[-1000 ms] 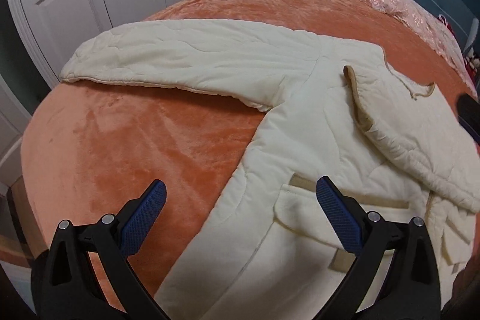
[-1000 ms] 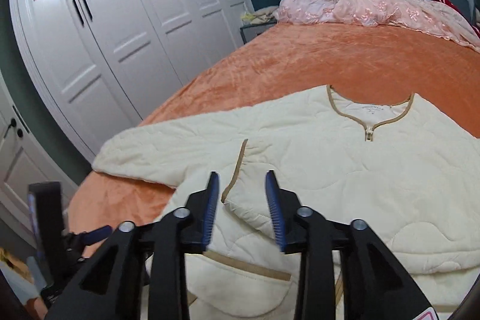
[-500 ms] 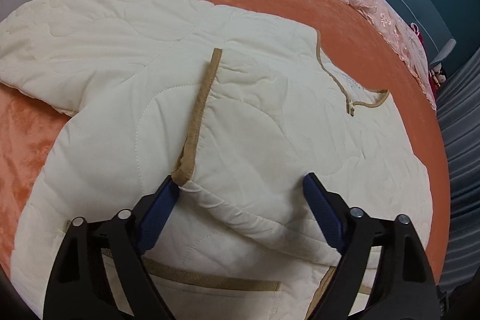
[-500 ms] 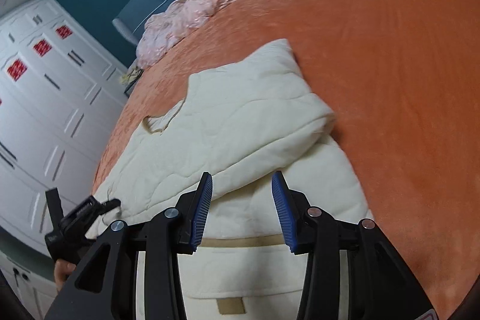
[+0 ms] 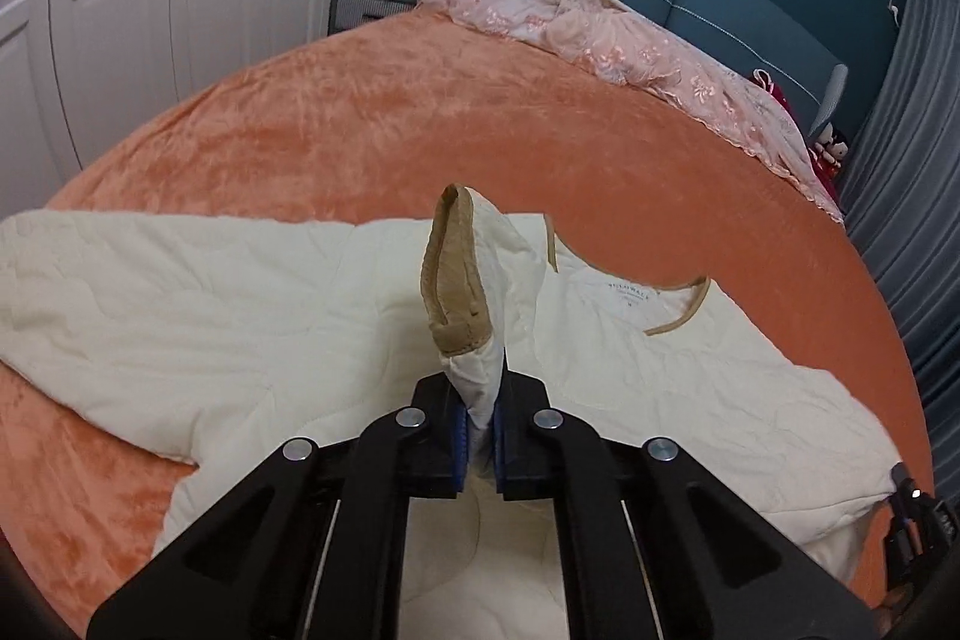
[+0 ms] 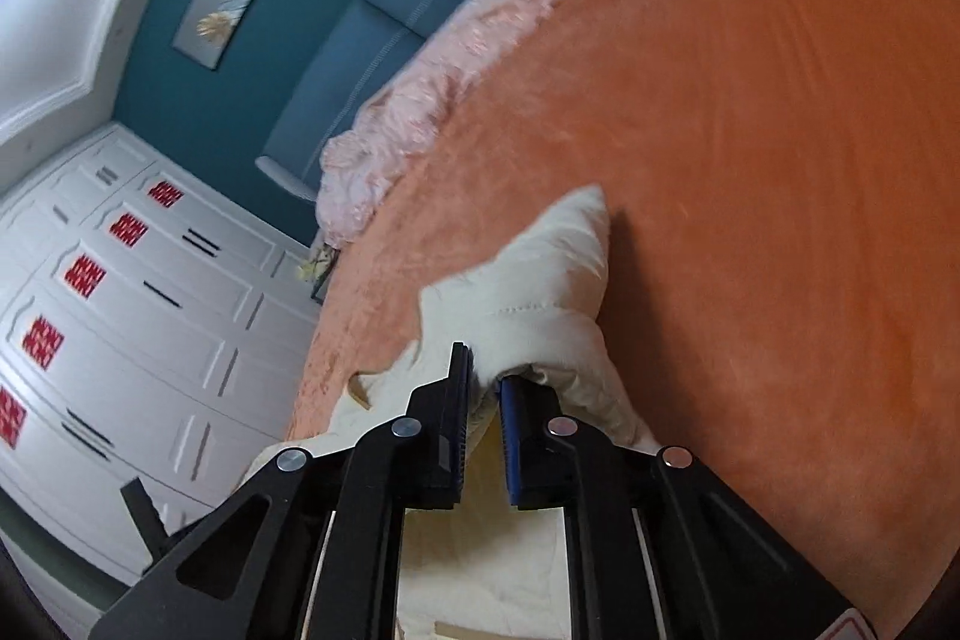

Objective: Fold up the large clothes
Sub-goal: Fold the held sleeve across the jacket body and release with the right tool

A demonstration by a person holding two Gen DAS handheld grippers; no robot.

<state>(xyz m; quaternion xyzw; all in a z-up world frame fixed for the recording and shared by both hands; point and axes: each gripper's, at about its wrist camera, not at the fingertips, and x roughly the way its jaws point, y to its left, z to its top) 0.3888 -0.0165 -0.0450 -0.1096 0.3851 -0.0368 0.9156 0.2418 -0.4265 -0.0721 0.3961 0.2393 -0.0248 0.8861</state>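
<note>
On the bed (image 5: 384, 112), left gripper (image 5: 478, 427) fingers pinch the jacket (image 5: 180, 304) cuff; right gripper (image 6: 483, 421) fingers, just closing, pinch its edge.

Orange bed (image 5: 420, 112) under cream jacket (image 5: 180, 316), pink quilt (image 5: 630, 34)

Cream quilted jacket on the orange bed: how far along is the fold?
Early. Done: the cream quilted jacket lies flat on the orange velvet bedspread, right sleeve already across its front. In hand: the left gripper has just closed on that sleeve's tan-trimmed cuff; the right gripper has just closed on the bulging folded edge. Left: the spread-out left sleeve, then the body folds.
</note>
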